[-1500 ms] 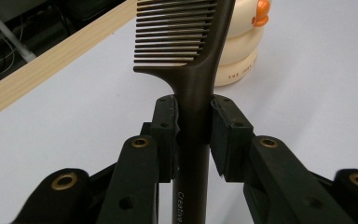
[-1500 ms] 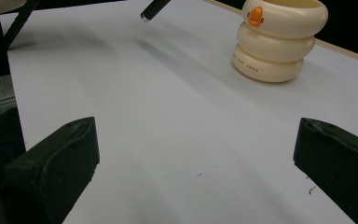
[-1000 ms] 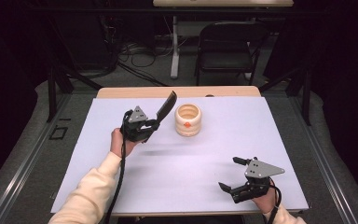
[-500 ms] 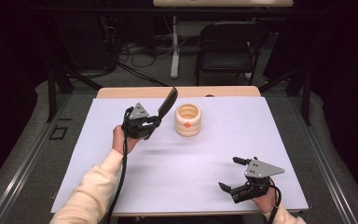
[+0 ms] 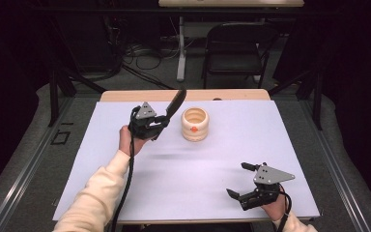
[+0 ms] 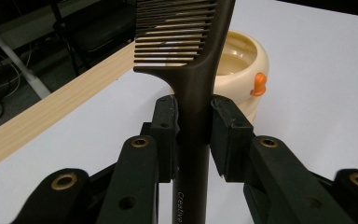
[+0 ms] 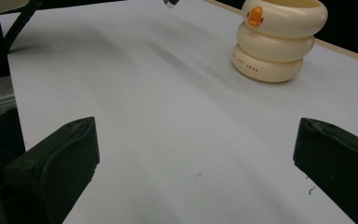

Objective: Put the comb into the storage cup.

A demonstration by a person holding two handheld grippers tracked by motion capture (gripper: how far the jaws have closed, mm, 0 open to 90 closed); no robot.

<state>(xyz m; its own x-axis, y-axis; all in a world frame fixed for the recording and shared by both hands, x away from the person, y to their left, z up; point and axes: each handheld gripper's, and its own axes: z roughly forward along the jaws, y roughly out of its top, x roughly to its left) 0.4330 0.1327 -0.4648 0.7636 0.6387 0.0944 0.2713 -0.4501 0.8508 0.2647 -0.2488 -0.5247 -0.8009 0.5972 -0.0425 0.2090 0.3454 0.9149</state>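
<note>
My left gripper [image 5: 160,123] [image 6: 193,116] is shut on the handle of a dark brown comb [image 5: 175,104] [image 6: 196,70], held above the table just left of a cream ringed cup [image 5: 194,123] [image 6: 242,65] [image 7: 279,39] with an orange duck bill on its side. The comb's toothed end points up and away, toward the cup's rim. Near the table's front right, my right gripper [image 5: 239,181] [image 7: 200,154] stands open and wide with nothing between its jaws, low over the white tabletop [image 5: 222,154].
The white sheet covers a wooden table whose far edge [image 5: 125,95] shows bare. A black chair [image 5: 234,48], cables and stand legs sit on the floor beyond the table. My left sleeve [image 5: 96,193] and cable cross the table's front left.
</note>
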